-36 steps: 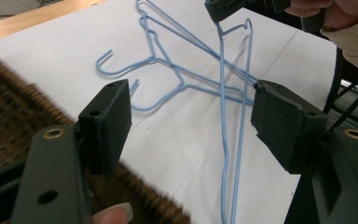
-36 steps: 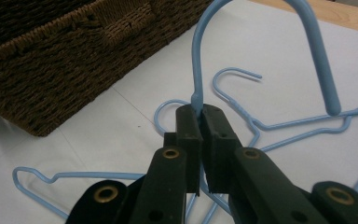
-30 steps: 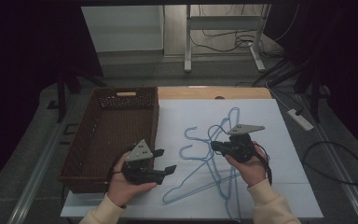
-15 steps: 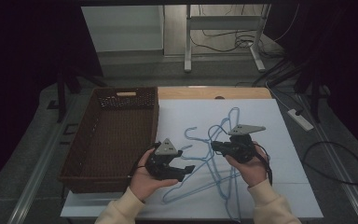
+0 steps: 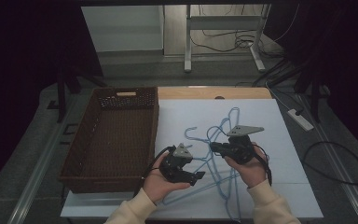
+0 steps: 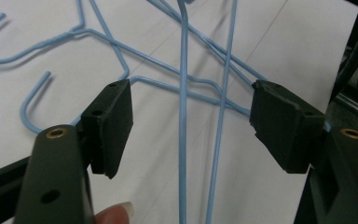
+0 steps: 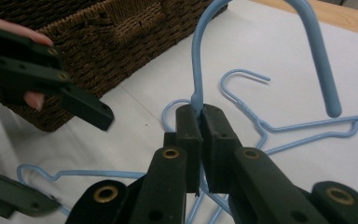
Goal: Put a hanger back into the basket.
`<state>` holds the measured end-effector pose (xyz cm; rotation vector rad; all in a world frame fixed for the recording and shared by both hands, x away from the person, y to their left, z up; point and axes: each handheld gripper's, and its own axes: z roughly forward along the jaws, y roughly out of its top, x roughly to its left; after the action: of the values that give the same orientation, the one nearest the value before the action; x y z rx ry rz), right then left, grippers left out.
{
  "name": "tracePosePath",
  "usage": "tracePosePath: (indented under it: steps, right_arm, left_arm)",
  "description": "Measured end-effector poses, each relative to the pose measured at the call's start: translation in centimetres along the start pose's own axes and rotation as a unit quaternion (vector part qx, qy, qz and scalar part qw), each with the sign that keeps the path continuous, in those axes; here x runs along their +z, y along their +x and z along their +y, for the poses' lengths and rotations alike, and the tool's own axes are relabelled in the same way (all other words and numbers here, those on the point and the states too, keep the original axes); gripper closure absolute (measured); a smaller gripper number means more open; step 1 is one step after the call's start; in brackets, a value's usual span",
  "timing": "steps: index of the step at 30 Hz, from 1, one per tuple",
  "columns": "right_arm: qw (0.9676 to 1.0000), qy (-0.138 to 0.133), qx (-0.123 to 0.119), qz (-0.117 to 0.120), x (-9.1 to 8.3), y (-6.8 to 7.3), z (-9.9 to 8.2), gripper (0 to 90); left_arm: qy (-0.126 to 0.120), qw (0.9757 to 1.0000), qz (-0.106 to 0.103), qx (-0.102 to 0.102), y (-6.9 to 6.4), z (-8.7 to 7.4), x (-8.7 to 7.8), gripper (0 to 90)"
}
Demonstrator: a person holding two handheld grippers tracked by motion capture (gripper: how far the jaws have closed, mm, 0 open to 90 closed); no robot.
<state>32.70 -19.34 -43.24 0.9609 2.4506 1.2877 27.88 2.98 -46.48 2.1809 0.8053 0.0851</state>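
Observation:
Several blue wire hangers [image 5: 220, 133] lie tangled on the white sheet [image 5: 279, 126]. My right gripper [image 5: 213, 148] is shut on the neck of one blue hanger [image 7: 196, 70], just below its hook, which curves up over the jaws. My left gripper [image 5: 197, 177] sits left of the right one at the near edge of the tangle, jaws open. In the left gripper view its pads [image 6: 116, 121] stand wide apart, and two hanger wires [image 6: 182, 140] run on the sheet between them without touching. The right gripper view shows the left gripper [image 7: 80, 161] open at the left.
A brown wicker basket [image 5: 126, 98] stands on the left side of the table, close to my left hand. A strip of wooden table edge [image 5: 214, 92] runs behind the sheet. Cables and a power strip [image 5: 300, 119] lie on the floor to the right.
My left gripper has moved right from in front of the basket to the hangers and sunk a little. The right gripper has kept still, holding the hanger.

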Motion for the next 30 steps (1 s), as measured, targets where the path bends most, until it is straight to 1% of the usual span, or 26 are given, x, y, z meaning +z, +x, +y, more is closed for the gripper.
tracePosePath:
  steps: [3, 7, 8, 11, 13, 14, 16, 17, 18, 21, 23, 25, 26, 28, 30]
  right_arm:
    - [1.0, -0.001, -0.001, 0.002, -0.1, 0.0, 0.0, 86.9]
    - [1.0, -0.002, 0.0, 0.004, -0.1, 0.0, 0.0, 86.9]
    - [1.0, -0.003, -0.001, 0.004, -0.1, 0.0, 0.0, 86.9]
    - [1.0, -0.003, -0.001, 0.006, -0.1, 0.0, -0.1, 86.9]
    - [1.0, -0.004, -0.003, 0.008, -0.2, 0.0, 0.0, 86.9]
    - [0.9999, -0.004, -0.005, 0.009, -0.3, 0.0, 0.0, 86.8]
    - [0.9999, -0.006, -0.003, 0.011, -0.3, 0.0, 0.0, 86.8]
    - [0.9999, -0.006, -0.002, 0.012, -0.4, 0.0, 0.0, 86.8]
    - [0.9999, -0.006, -0.002, 0.011, -0.4, 0.0, 0.0, 86.7]
    - [0.9999, -0.01, -0.002, 0.012, -0.6, 0.0, -0.1, 86.6]
    - [0.9998, -0.017, -0.007, 0.008, -0.8, 0.1, -0.1, 86.2]
    - [0.9996, -0.025, -0.01, 0.007, -1.1, 0.1, -0.2, 85.1]
    - [0.9992, -0.038, -0.011, 0.01, -1.5, 0.1, -0.2, 81.2]
    - [0.9984, -0.053, -0.011, 0.013, -2.0, 0.2, -0.3, 72.1]
    - [0.9972, -0.073, -0.014, 0.006, -2.8, 0.3, -0.4, 62.9]
  left_arm:
    - [0.011, 0.9999, -0.003, 0.003, 0.1, 0.1, 0.7, 36.3]
    - [0.022, 0.9997, -0.005, 0.005, 0.2, 0.3, 1.7, 44.4]
    - [0.027, 0.9996, -0.005, 0.007, 0.3, 0.4, 2.0, 47.2]
    - [0.037, 0.9993, -0.002, 0.005, 0.5, 0.5, 2.7, 52.8]
    - [0.042, 0.9991, -0.005, 0.001, 0.7, 0.5, 3.1, 58.6]
    - [0.044, 0.999, -0.007, 0.001, 0.8, 0.5, 3.2, 64.3]
    - [0.051, 0.9987, -0.006, 0.004, 0.7, 0.4, 3.4, 72.9]
    - [0.051, 0.9986, -0.012, 0.004, 0.7, 0.4, 3.4, 77.7]
    - [0.049, 0.9987, -0.011, 0.003, 0.7, 0.4, 3.4, 83.0]
    - [0.044, 0.9989, -0.018, 0.002, 0.5, 0.5, 3.3, 85.2]
    - [0.036, 0.9993, -0.014, 0.005, 0.3, 0.6, 3.1, 85.5]
    - [0.023, 0.9996, -0.015, 0.001, 0.2, 0.6, 2.7, 85.7]
    - [0.02, 0.9997, -0.016, 0.001, 0.2, 0.6, 2.6, 85.8]
    - [0.013, 0.9998, -0.017, -0.002, 0.1, 0.6, 2.4, 85.8]
    - [0.005, 0.9997, -0.023, -0.003, 0.0, 0.6, 2.1, 85.8]
